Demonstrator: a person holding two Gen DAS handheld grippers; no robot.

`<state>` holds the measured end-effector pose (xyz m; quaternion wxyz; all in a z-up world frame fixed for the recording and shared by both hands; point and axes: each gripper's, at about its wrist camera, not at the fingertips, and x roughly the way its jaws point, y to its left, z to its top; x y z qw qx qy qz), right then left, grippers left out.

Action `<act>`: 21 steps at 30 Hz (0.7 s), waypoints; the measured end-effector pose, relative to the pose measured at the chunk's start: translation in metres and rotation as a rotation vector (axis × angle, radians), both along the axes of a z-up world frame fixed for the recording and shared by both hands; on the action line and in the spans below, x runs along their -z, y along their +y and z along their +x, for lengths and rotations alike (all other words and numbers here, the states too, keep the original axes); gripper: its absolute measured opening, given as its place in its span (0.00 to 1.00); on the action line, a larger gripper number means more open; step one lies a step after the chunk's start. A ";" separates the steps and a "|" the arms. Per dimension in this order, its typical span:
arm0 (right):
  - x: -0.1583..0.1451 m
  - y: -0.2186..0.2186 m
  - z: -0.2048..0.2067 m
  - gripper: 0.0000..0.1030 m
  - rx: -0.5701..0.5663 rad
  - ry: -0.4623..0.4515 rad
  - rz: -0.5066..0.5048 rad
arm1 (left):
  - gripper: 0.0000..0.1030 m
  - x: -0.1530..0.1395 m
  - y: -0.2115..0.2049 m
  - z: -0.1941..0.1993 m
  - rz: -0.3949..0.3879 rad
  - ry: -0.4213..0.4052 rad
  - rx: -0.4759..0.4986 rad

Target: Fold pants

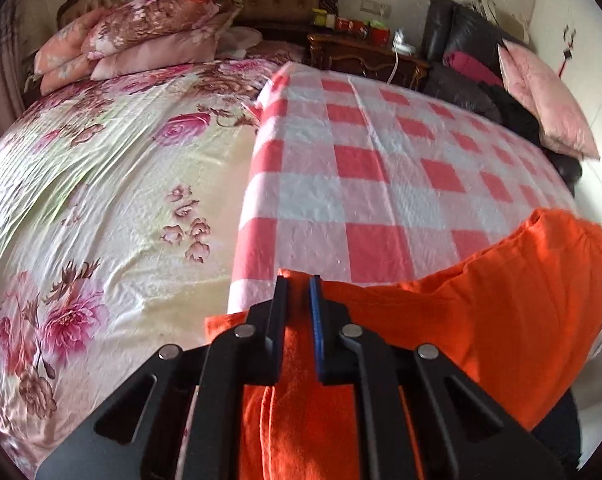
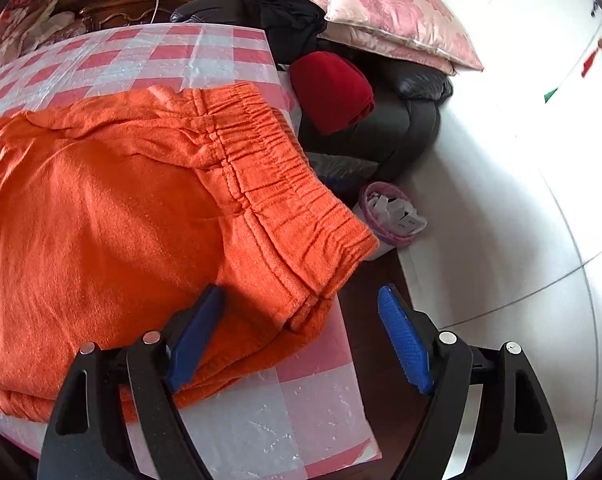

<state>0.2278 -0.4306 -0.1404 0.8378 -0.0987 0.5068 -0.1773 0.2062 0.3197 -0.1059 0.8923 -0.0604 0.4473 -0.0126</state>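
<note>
Orange pants lie on a red-and-white checked table, the elastic waistband toward the table's right edge. My left gripper is shut on a fold of the orange pants and holds it just above the checked cloth. My right gripper is open, its left finger resting over the pants near the waistband corner, its right finger off the table's edge.
A bed with a floral sheet and pillows lies left of the table. A black sofa with a pink cushion and red cloth stands beyond. A small pink bin sits on the white floor.
</note>
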 end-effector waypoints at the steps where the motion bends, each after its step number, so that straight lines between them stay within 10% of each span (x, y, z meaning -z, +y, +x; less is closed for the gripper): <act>1: -0.001 0.002 0.000 0.74 -0.005 0.002 -0.010 | 0.10 -0.007 0.005 -0.004 -0.006 -0.007 -0.016; 7: -0.009 0.016 0.006 0.74 -0.050 -0.002 -0.013 | 0.10 -0.036 0.034 -0.021 -0.027 -0.019 -0.126; 16: -0.004 0.032 0.013 0.75 -0.077 0.009 -0.016 | 0.21 0.030 0.065 -0.011 -0.114 0.160 -0.229; 21: -0.003 0.032 0.012 0.76 -0.081 0.008 -0.013 | 0.36 0.015 0.094 -0.078 -0.290 0.025 -0.397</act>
